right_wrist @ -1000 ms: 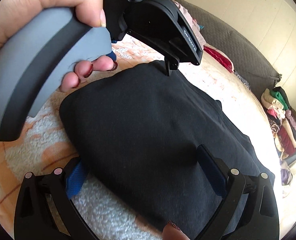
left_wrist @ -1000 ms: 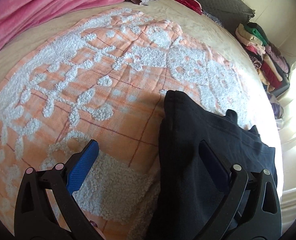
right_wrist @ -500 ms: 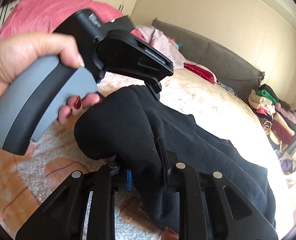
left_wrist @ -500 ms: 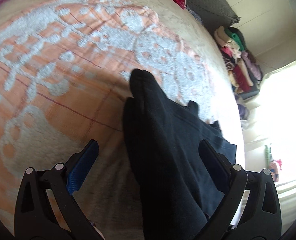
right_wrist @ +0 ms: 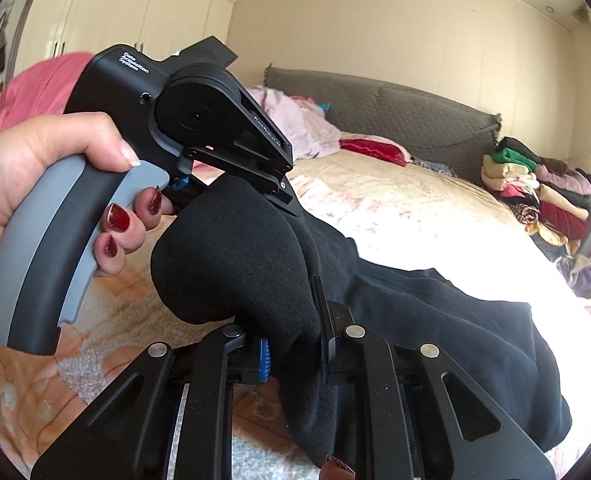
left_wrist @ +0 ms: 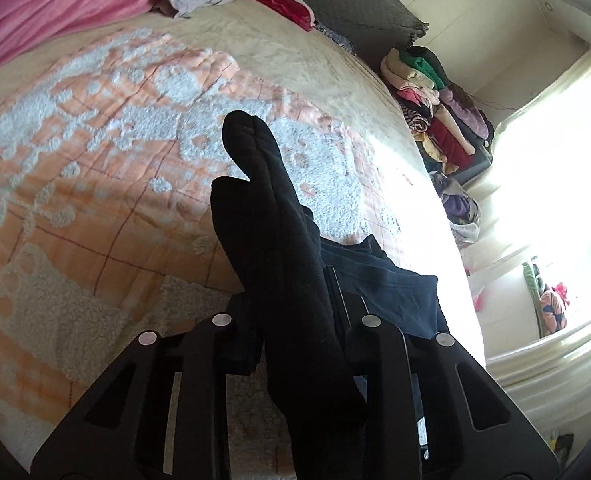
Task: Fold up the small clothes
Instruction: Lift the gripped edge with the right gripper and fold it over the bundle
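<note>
Because the black cloth (right_wrist: 255,264) is soft and floppy, it sags over the bed (left_wrist: 95,208). The left claw (left_wrist: 295,320) and right claw (right_wrist: 295,344) both pinch its folded edge tight. Holding 2 corners seems best.

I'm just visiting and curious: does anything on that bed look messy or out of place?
Mostly the black garment: it is bunched and lifted off the orange blanket, pinched in both the left gripper and right gripper. Loose clothes lie heaped near the headboard.
</note>
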